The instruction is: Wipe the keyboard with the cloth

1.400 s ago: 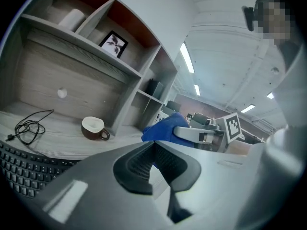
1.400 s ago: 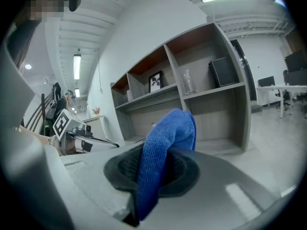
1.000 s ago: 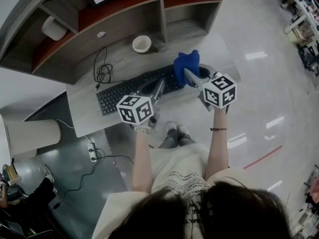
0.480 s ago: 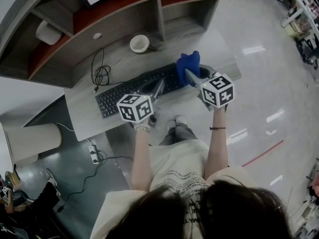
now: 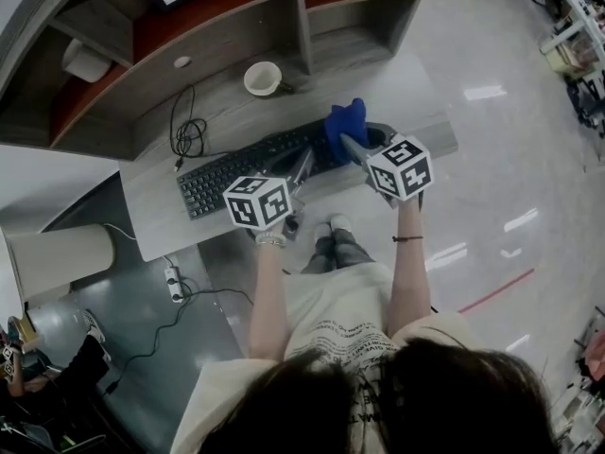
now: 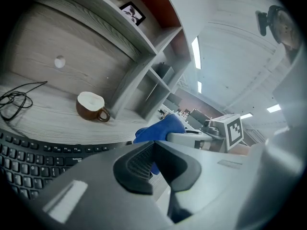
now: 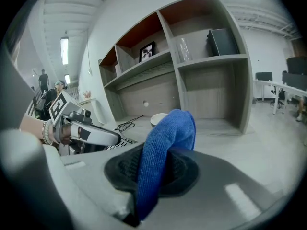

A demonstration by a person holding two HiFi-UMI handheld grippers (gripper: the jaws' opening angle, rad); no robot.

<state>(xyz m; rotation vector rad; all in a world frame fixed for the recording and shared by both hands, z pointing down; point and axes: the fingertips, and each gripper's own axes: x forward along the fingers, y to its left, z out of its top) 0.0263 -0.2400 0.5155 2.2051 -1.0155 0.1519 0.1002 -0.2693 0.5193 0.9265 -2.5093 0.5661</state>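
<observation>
Head view: blue cloth [image 5: 347,124] pinched in the right gripper [image 5: 352,145], jaws clamped on its fold, over the right end of the black keyboard [image 5: 236,170]; contact with the keys not discernible; left gripper [image 5: 301,168] just beside, above the keyboard's middle, jaws pressed together with nothing between; keyboard lies near the front edge of the grey desk [image 5: 416,93]; mug [image 5: 263,78] and coiled black cable [image 5: 187,138] behind it.

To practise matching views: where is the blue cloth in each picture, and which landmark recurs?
Head view: blue cloth upper centre, by right end of keyboard.
Left gripper view: cloth centre, beyond jaws.
Right gripper view: cloth centre, clamped between jaws.
Shared landmark: mug.
</observation>
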